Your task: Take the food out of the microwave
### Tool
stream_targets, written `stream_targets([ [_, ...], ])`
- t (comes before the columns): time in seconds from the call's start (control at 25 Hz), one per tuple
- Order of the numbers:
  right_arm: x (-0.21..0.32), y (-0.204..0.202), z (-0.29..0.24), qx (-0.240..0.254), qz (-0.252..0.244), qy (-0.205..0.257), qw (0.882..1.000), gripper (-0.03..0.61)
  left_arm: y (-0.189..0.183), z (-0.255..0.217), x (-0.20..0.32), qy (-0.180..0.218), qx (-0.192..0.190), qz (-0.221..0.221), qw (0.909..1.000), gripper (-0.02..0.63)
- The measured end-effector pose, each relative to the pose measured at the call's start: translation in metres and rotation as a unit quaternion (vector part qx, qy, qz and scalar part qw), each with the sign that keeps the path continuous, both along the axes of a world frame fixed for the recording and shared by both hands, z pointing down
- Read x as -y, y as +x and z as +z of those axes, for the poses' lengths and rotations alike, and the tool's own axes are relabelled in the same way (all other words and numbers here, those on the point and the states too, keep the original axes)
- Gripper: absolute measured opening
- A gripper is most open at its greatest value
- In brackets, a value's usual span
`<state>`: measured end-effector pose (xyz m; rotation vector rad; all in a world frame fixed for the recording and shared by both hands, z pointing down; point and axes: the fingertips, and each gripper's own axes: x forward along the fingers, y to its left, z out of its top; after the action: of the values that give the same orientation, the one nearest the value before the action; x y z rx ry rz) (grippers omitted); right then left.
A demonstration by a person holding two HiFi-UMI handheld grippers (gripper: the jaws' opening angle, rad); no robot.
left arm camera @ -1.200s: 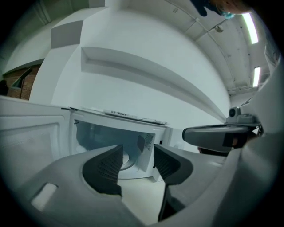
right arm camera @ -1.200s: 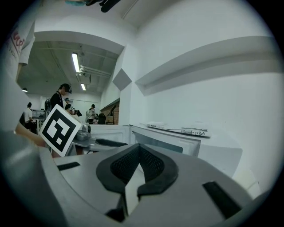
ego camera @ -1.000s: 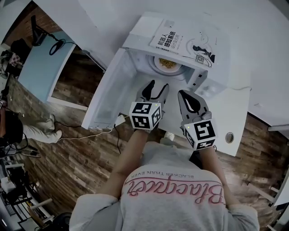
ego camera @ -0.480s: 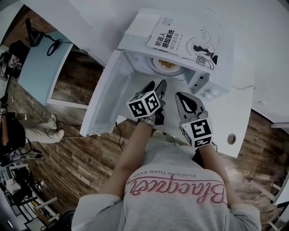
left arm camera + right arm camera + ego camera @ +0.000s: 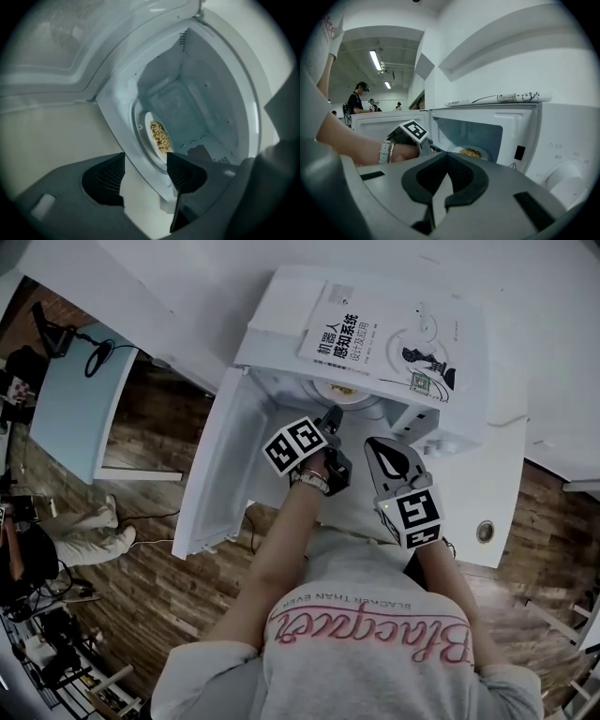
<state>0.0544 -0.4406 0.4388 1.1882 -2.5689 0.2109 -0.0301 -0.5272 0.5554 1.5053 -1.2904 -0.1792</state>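
Observation:
A white plate of yellowish food (image 5: 159, 136) lies on the glass turntable inside the open white microwave (image 5: 281, 306); it also shows in the head view as a plate (image 5: 339, 390) and in the right gripper view as a plate (image 5: 469, 153). My left gripper (image 5: 146, 161) is rolled on its side at the mouth of the oven. Its jaws have just been opening and stand open, with nothing between them; the plate lies beyond the tips. My right gripper (image 5: 447, 155) hangs in front of the control panel, shut and empty.
The microwave door (image 5: 220, 465) swings wide open to the left. A book (image 5: 380, 334) lies on the microwave's top. The dial (image 5: 565, 178) is at the right of the front. A person (image 5: 84, 540) sits on the wooden floor at left, next to a light blue table (image 5: 70, 399).
My left gripper has gone forward and down to the oven's mouth and has rolled onto its side. The right gripper has sunk and moved forward a little.

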Motion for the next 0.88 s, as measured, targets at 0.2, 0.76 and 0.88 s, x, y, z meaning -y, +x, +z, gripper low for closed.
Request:
stream_targets([
  [0.2,0.010,-0.001,0.007,-0.012,0.000,-0.009,1.000,0.009,-0.003,0.013,0.014,-0.034,-0.040,-0.029,0.9982,0.305],
  [0.76,0.026,-0.002,0.012,-0.025,-0.001,-0.018,1.000,0.009,-0.003,0.028,0.029,-0.058,-0.060,-0.070,0.9941,0.313],
  [0.88,0.025,-0.002,0.010,-0.024,0.000,-0.016,1.000,0.009,-0.004,0.028,0.024,-0.056,-0.062,-0.073,0.9938,0.313],
])
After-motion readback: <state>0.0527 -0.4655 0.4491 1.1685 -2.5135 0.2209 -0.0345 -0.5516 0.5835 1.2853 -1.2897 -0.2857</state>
